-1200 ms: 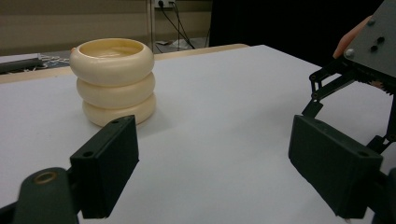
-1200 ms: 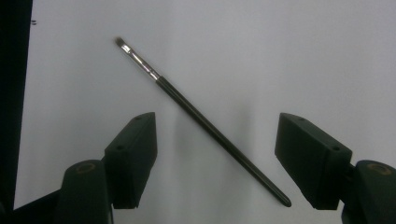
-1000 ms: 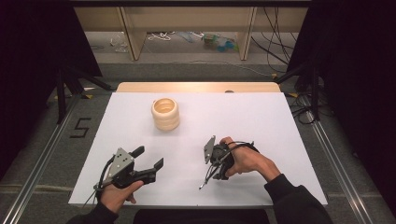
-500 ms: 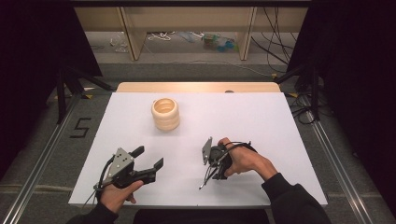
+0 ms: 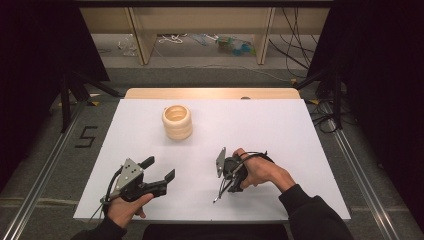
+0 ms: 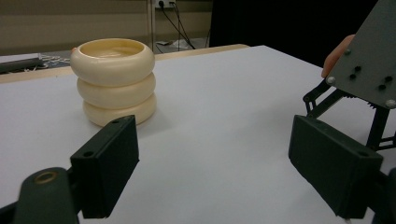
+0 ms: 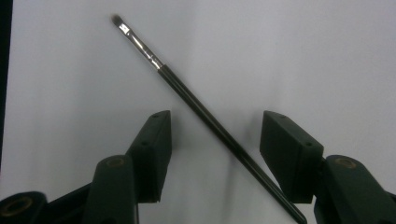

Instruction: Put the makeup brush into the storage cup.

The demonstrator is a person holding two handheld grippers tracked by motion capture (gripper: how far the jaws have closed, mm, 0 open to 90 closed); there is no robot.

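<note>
Near the front edge of the white table (image 5: 300,130), the right gripper (image 5: 227,172) points down at the surface, and the right gripper view makes plain what the high view barely hints at: a slim black makeup brush (image 7: 205,114) lies flat on the white top, running diagonally between the two black jaws. Its small dark bristle tip and silver ferrule sit up and to the left, past the jaws, while the handle passes through the gap and out at the lower right, close to the right-hand jaw. The jaws stand fairly wide, one on each side of the handle, and neither clearly touches it. From above, the brush (image 5: 220,192) is just a thin dark line beneath the gripper, and the right hand (image 5: 260,172) wraps the body with the wrist turned inward and the forearm coming in from the lower right.

Across the table, the left gripper view looks low over the surface at a cream pot shaped like three stacked rings (image 6: 114,81), upright and open at the top, well ahead of the left gripper (image 6: 212,170). Its jaws are spread wide with nothing between them. At that view's right edge the grey plate of the other gripper shows, with a fingertip behind it. The high view places the ringed pot (image 5: 177,121) toward the far left-centre of the table, and the left hand (image 5: 127,210) holds its gripper (image 5: 160,172) low and level, aimed up and to the right.
</note>
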